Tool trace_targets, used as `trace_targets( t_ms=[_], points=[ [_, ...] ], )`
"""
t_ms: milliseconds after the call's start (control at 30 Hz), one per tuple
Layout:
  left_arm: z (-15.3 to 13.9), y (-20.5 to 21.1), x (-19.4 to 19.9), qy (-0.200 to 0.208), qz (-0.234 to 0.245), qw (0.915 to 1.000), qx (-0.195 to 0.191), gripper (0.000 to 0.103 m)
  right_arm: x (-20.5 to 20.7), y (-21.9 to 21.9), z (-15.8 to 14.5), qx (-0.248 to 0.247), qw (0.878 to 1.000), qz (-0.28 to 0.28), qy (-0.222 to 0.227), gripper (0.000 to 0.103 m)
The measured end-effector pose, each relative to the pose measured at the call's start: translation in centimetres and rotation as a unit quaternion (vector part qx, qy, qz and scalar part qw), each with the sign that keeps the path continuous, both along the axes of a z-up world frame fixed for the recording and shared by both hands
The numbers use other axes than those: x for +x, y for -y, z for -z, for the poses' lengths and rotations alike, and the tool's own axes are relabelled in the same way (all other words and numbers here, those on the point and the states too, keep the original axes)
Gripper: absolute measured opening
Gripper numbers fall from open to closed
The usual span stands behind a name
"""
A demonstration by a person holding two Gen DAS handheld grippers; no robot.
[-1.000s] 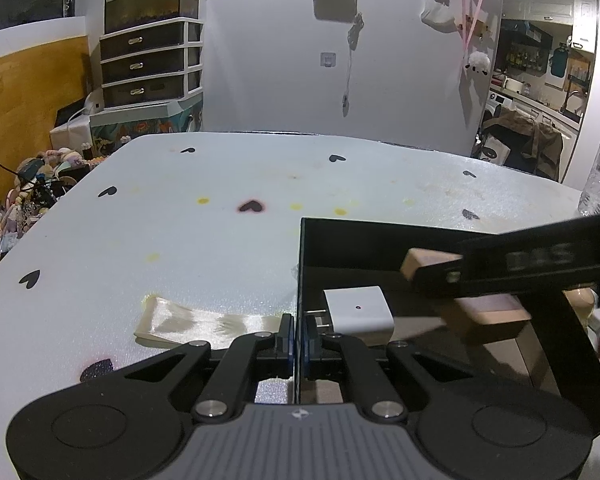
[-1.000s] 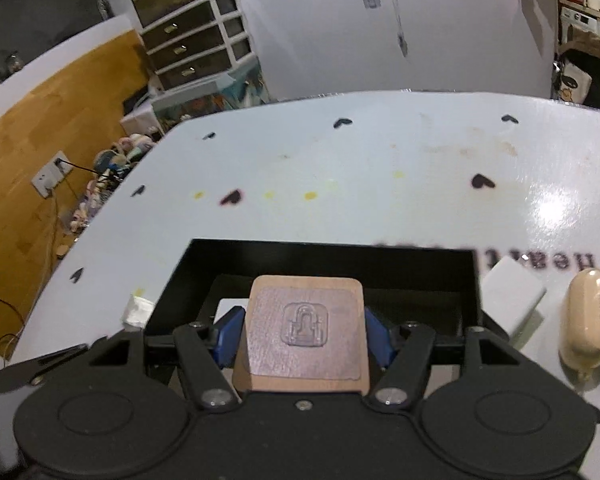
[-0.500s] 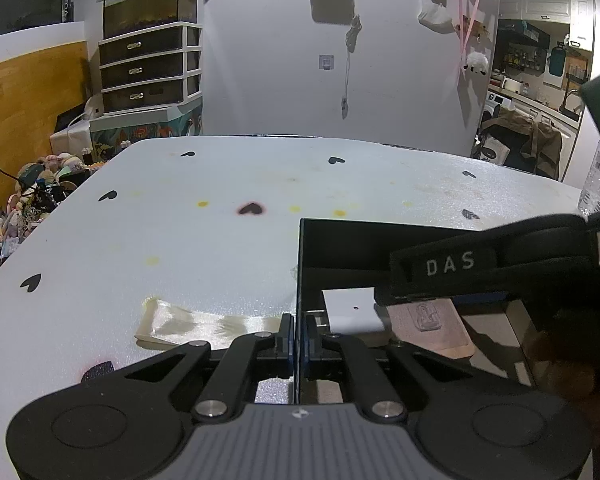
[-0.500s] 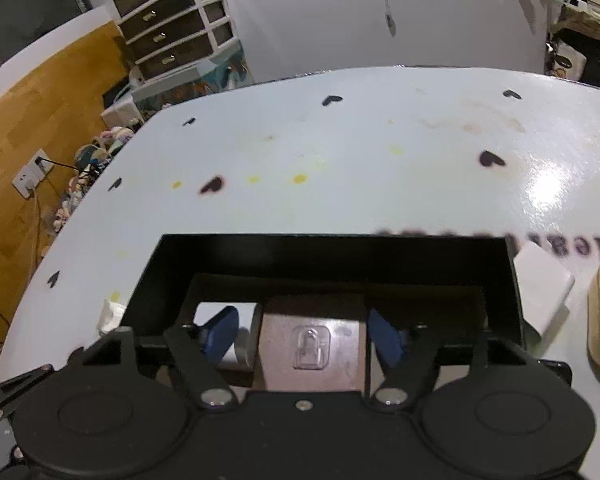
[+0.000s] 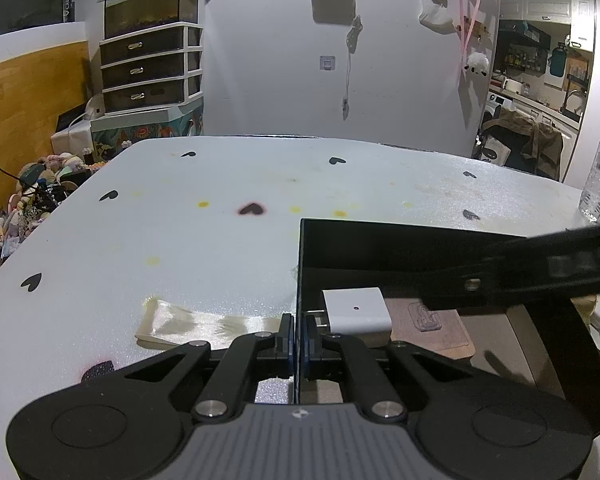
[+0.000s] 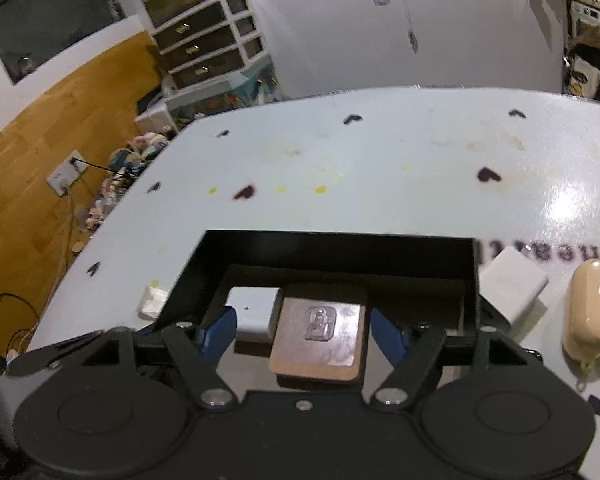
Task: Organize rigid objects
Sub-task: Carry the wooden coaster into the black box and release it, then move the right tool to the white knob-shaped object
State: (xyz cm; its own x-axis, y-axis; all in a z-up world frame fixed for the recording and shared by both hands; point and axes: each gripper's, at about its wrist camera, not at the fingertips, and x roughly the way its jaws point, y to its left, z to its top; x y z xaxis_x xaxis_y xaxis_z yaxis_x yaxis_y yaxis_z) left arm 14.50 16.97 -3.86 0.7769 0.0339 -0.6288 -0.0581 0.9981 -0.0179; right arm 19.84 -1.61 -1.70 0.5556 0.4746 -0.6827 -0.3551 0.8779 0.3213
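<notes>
A white tabletop [image 6: 380, 152] printed with black hearts, stained yellow, stands before a white wall and plastic drawers [image 5: 148, 68]. The left gripper's [image 5: 296, 340] fingers clamp the black box's [image 5: 380, 240] wall. The right gripper's [image 6: 300, 328] fingers, just opened, stand apart around the brown coaster [image 6: 320, 336] lying inside.

Water bottle [image 5: 599, 176], drawer unit [image 5: 150, 68], fish tank [image 5: 152, 4]

left tool [image 5: 296, 338]: clamped tight, angled down | right tool [image 6: 302, 330]: jaws just opened, gripping nothing
</notes>
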Motion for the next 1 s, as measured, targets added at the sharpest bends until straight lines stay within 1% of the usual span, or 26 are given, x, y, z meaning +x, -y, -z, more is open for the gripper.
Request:
trace_targets(
  t_ms=[167, 267, 567, 633, 900, 933, 1000],
  points=[
    [0.0, 0.0, 0.0, 0.0, 0.0, 1.0, 0.0, 0.004, -1.9, 1.6, -0.8, 0.004, 1.0, -0.008, 0.02, 0.077],
    [0.0, 0.0, 0.0, 0.0, 0.0, 1.0, 0.001, 0.004, -2.9, 2.6, -0.9, 0.003, 1.0, -0.012, 0.028, 0.077],
    [0.0, -0.1, 0.0, 0.002, 0.0, 1.0, 0.0, 0.004, -6.1, 5.6, -1.0, -0.003, 0.997, -0.015, 0.072, 0.081],
    [0.1, -0.2, 0.0, 0.002, 0.0, 1.0, 0.002, 0.004, -6.7, 6.3, -0.9, -0.004, 0.997, -0.012, 0.08, 0.084],
    [0.2, 0.1, -0.1, 0.003, -0.001, 1.0, 0.006, 0.004, -9.0, 8.3, -0.3, -0.013, 0.993, -0.004, 0.118, 0.099],
    [0.2, 0.0, -0.1, 0.003, -0.001, 1.0, 0.006, 0.004, -9.3, 8.5, -0.2, -0.013, 0.992, -0.004, 0.124, 0.102],
    [0.2, 0.1, -0.1, 0.003, -0.001, 1.0, 0.006, 0.004, -9.9, 9.1, 0.0, -0.006, 0.99, -0.005, 0.139, 0.103]
  ],
)
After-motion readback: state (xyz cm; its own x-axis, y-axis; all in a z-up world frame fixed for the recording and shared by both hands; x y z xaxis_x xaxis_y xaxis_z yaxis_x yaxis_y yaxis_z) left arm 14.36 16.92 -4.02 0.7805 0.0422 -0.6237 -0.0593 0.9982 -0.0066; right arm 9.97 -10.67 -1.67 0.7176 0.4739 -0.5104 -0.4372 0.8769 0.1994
